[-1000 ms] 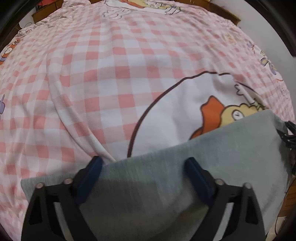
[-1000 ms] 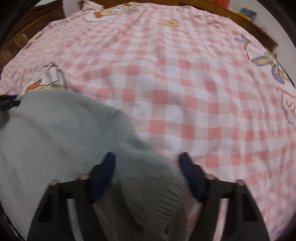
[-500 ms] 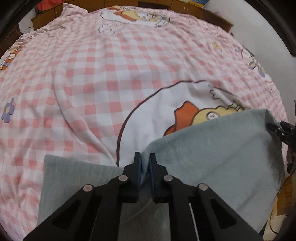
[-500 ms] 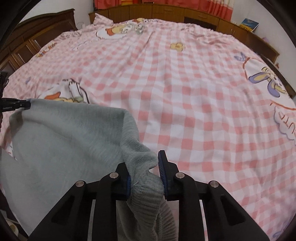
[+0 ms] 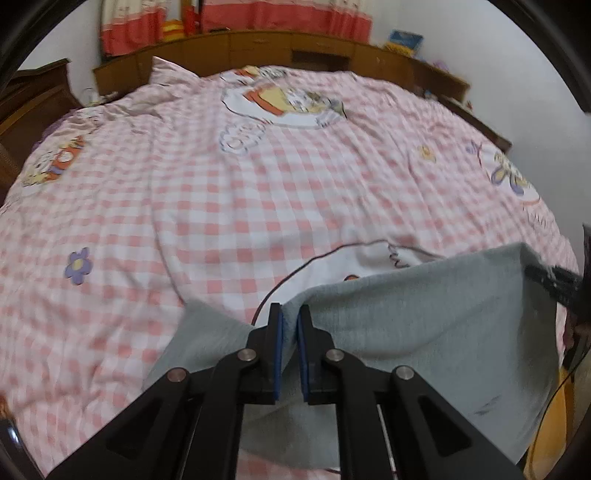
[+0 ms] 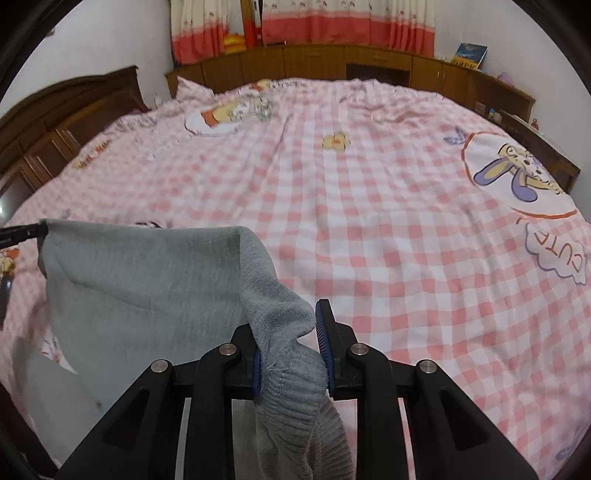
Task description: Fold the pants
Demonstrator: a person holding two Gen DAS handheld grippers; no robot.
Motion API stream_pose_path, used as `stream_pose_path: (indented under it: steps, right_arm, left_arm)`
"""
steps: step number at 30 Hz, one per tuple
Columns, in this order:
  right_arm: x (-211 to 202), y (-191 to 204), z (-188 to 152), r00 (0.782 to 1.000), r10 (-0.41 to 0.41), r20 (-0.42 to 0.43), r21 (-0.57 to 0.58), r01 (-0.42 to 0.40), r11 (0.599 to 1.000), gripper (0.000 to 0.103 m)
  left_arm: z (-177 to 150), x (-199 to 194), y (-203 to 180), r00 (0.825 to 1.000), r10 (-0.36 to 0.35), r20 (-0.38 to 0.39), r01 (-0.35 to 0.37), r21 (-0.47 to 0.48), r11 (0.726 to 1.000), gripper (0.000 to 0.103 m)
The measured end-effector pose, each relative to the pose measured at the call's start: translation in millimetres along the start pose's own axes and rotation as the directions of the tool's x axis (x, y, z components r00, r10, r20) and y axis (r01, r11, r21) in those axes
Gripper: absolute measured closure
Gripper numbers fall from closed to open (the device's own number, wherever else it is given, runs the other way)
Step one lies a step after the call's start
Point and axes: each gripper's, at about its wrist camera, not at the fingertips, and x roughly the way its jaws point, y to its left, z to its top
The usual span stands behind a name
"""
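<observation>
two grippers: both clamped on one pair of grey pants (image 5: 436,332), lifted off a bed
left gripper (image 5: 289,347): jaws clenched tight on a thin fold of the pants' upper edge; blue pads almost meeting, cloth pinched between them
right gripper (image 6: 290,343): jaws grasping a thick bunch of fabric near the ribbed cuff (image 6: 295,410); pads held apart by the bulk; closed in on it within the last second
pants: raised by the top edge, stretched between the two grippers; hanging down toward the near side of the bed
pants in left view: grey sheet spreading right from the jaws to a far corner, where the other gripper's black tip shows at the picture's right edge; a smaller flap sagging to the left of the jaws
pants in right view: flat panel reaching left to a corner pinched by a black tip at the picture's left edge; ribbed cuff drooping below the jaws
bedspread (image 5: 229,206): pink and white checks with cartoon prints, a purple flower (image 5: 78,266) at left, a rabbit figure (image 6: 517,173) at right; covering the whole bed, bare beyond the pants
headboard (image 6: 332,62): brown wood along the far side
curtains (image 6: 332,22): cream with red band, above the headboard
book (image 6: 471,55): blue cover, propped on the ledge at far right
sharpness: left view slightly blurred, right view clearer
</observation>
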Motion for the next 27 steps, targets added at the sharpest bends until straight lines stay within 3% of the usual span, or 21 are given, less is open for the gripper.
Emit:
stream_pose_path:
  steps: [7,15,24,27]
  right_arm:
    - [-52.5,13.8,-23.8,0.999,0.043,0.026,-0.064,-0.041,0.997,0.079]
    - [-99.0,42.7,-78.5,0.999,0.033,-0.011,-0.242,-0.034,0.97,0.079]
    - [-108.8,57.7,-161.9,0.996,-0.013,-0.09,-0.351,-0.019,0.936,0.078]
    - [-102.9,63.8,-183.4,0.992,-0.067,-0.106,-0.397,0.02,0.918,0.078]
  left_arm:
    - [-33.8,-60.6,-11.1,0.996,0.016,0.084,-0.016,0.004,1.0,0.096]
    - [-113.3,-117.6,-27.7,0.992,0.015,0.124,-0.014,-0.011,1.0,0.096]
    - [-222.4,-128.5,-34.8,0.996,-0.011,0.085,0.018,-0.079,0.997,0.096]
    - [-252.9,-120.1,-40.1,0.998,-0.025,0.059,0.03,-0.091,0.995,0.096]
